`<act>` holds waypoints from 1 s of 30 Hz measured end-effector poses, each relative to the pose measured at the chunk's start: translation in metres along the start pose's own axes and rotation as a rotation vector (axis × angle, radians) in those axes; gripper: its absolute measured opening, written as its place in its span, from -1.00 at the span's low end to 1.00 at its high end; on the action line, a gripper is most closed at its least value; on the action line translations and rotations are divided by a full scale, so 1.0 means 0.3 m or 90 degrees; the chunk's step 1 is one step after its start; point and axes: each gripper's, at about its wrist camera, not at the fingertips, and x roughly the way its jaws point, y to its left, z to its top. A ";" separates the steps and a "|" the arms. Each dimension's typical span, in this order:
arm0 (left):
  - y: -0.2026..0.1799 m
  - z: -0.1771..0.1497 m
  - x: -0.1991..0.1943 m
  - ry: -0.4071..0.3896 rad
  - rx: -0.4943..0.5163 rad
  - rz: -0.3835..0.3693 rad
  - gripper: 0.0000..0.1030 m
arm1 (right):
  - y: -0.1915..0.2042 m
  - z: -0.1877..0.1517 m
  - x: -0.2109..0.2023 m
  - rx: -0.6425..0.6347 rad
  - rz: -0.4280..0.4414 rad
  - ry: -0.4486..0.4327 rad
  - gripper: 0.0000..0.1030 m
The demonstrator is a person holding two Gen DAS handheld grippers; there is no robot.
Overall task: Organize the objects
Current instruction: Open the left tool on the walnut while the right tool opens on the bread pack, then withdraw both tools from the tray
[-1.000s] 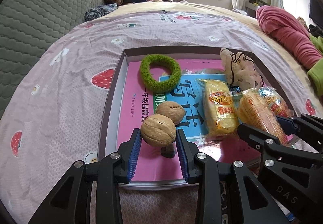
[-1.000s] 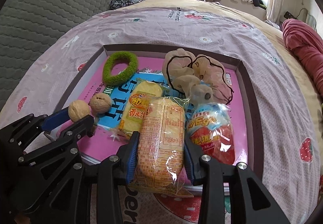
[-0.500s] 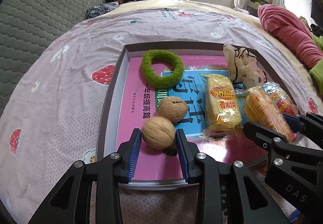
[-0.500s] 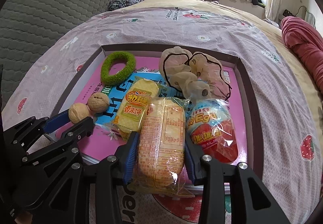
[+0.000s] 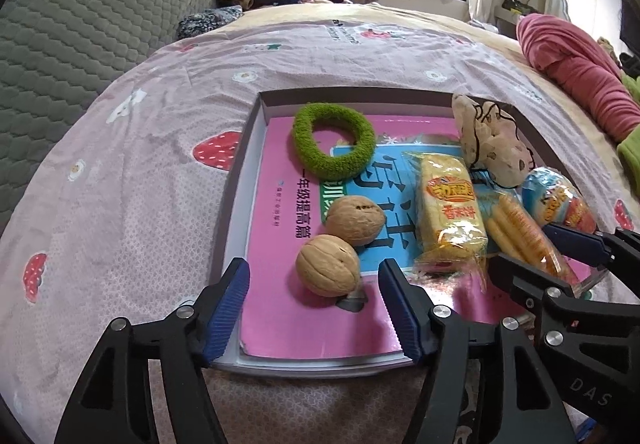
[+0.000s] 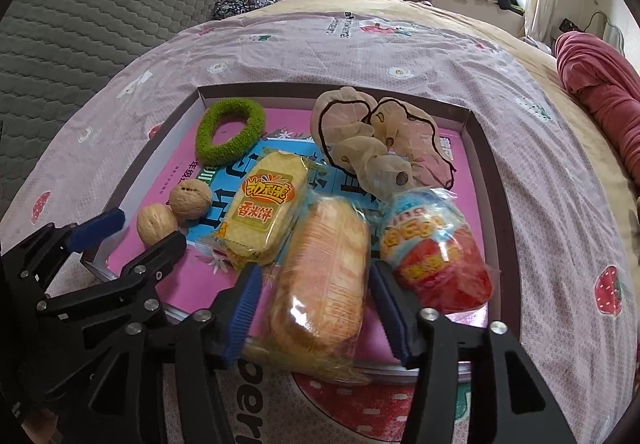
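Two tan, wrinkled walnuts [image 5: 328, 266] touch on the pink book [image 5: 280, 308]; left tongs [image 5: 314, 310] gape empty, right tongs [image 6: 316, 314] loosely straddle the blurred biscuit pack [image 6: 324, 284].

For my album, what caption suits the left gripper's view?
Open left gripper framing a walnut on the pink book in a tray.

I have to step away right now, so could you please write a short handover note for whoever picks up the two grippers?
Left gripper: open, its blue pads clear of the near walnut on either side.
Right gripper: open around the orange cracker pack, which lies loose between the pads and overhangs the tray's near edge.
In the tray, on the pink book: far walnut, green ring, yellow rice-cracker pack, beige scrunchie, blue-red snack bag.
Done: both items appear set down.
Left: probably withdraw both grippers; check that overhanging pack.
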 end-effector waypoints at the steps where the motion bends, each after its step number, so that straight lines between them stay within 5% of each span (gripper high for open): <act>1: 0.003 -0.001 0.000 0.003 0.000 0.000 0.35 | 0.001 -0.001 0.000 -0.001 -0.002 0.000 0.13; 30: 0.016 0.001 -0.062 -0.006 -0.010 0.002 0.53 | -0.009 0.009 -0.065 -0.006 -0.011 -0.026 0.45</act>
